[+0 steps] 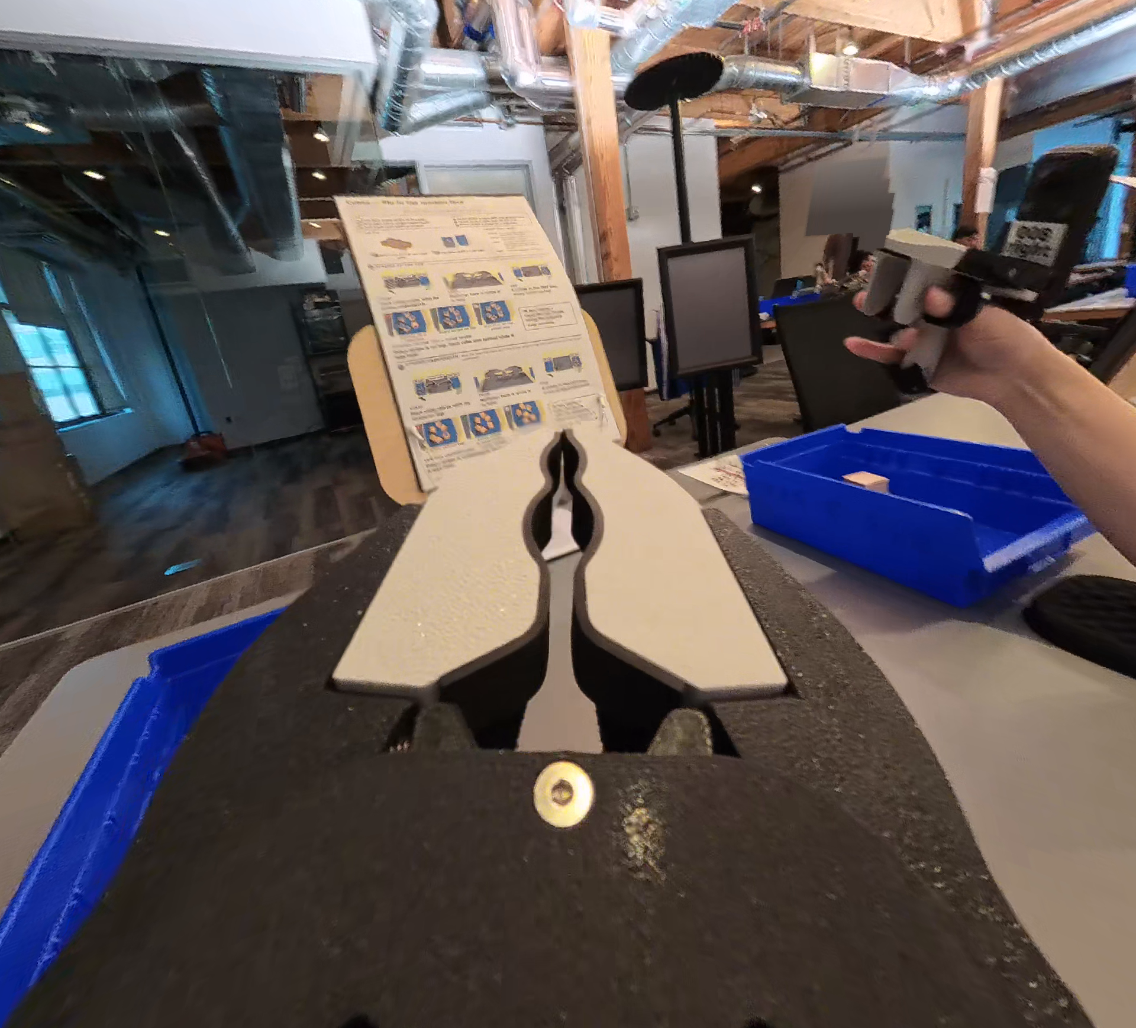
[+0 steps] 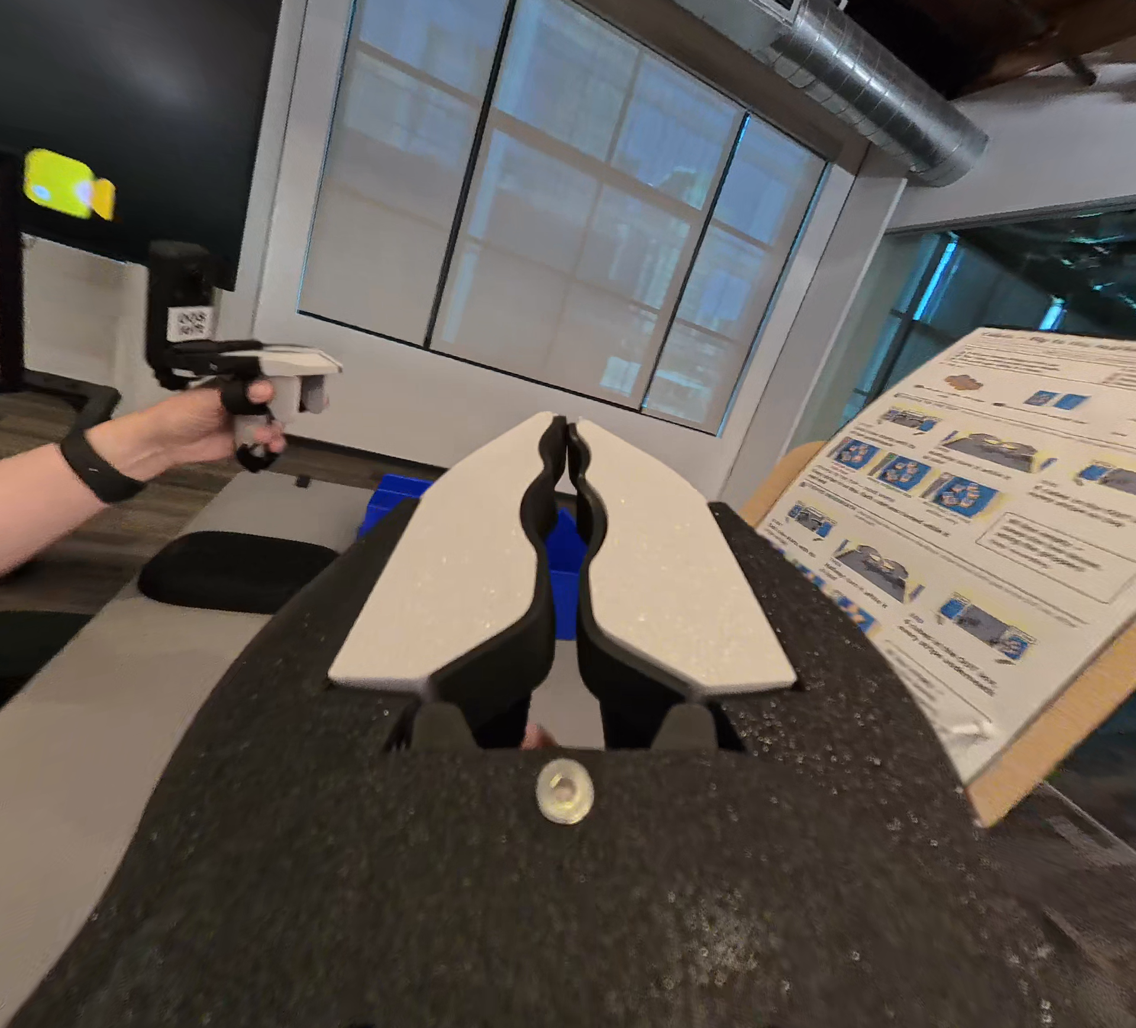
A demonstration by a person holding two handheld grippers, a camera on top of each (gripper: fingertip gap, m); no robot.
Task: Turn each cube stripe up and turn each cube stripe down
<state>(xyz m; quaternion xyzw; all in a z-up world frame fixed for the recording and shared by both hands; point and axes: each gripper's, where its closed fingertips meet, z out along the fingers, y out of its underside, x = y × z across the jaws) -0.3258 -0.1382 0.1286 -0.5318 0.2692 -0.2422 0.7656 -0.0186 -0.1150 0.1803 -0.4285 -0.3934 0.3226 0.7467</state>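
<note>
My left gripper (image 1: pixel 564 436) is shut and empty, held above the grey table and pointing at the room. My right gripper (image 2: pixel 565 422) is shut and empty too, raised and pointing at a window. One pale wooden cube (image 1: pixel 865 481) lies in a blue bin (image 1: pixel 860 525) on the table to the right in the left wrist view; its stripe does not show. A second blue bin (image 1: pixel 92 783) sits at the lower left. The right gripper also shows far right in the left wrist view (image 1: pixel 885 279), and the left one far left in the right wrist view (image 2: pixel 313 384). A blue bin (image 2: pixel 565 568) shows between my right fingers.
A printed instruction sheet on a cardboard stand (image 1: pixel 473 335) stands at the table's far edge; it also shows in the right wrist view (image 2: pixel 959 537). A black round pad (image 1: pixel 1088 617) lies on the table, seen also in the right wrist view (image 2: pixel 233 568). Monitors and chairs stand beyond.
</note>
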